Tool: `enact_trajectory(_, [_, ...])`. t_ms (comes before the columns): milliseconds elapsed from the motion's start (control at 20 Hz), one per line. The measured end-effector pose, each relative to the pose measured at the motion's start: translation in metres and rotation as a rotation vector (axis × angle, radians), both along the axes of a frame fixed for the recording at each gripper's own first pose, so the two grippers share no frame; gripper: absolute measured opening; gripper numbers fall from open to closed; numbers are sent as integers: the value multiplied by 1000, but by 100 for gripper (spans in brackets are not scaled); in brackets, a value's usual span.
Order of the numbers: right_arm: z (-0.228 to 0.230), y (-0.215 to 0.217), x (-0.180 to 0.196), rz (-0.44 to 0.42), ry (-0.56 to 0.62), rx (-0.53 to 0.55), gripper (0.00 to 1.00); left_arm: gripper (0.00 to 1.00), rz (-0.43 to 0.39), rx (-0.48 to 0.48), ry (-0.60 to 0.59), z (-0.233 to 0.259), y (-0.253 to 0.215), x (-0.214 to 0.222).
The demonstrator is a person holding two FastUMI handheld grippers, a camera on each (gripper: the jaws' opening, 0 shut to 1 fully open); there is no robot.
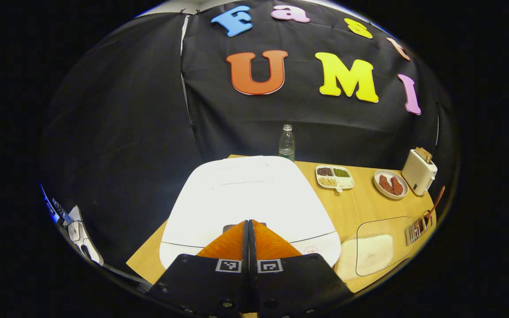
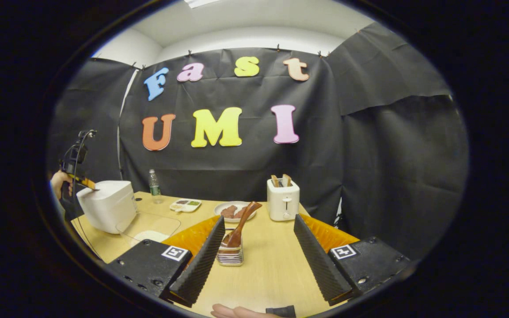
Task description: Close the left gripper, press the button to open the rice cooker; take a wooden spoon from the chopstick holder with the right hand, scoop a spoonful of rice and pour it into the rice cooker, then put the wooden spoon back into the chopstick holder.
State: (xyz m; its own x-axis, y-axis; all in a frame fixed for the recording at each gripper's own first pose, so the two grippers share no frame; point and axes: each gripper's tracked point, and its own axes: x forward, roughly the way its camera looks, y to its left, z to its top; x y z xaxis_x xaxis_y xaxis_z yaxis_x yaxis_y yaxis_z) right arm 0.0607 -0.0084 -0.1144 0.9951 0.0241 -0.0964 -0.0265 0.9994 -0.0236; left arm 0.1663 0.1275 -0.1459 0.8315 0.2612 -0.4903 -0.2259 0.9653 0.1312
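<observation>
Your left hand-held gripper [image 1: 250, 227] is closed over the shut rice cooker [image 1: 248, 198]; your right hand-held gripper [image 2: 254, 238] gapes, empty. One wooden spoon [image 2: 240, 223] stands in the chopstick holder [image 2: 230, 256] (rice tray [image 1: 380, 251] alongside).

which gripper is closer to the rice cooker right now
Left. The left gripper, fingers together, is right over the rice cooker lid's front edge. The right gripper is open across the table, facing the chopstick holder.

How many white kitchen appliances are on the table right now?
2: the rice cooker at the table's left end, lid shut, and the toaster at the back near the booth wall. Others may be hidden out of view.
</observation>
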Motion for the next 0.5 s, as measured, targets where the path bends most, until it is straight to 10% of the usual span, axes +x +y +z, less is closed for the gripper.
enact_trajectory(500, [-7,2,-3,7,20,-10,100,0,19,-4,40,-10,1,-1])
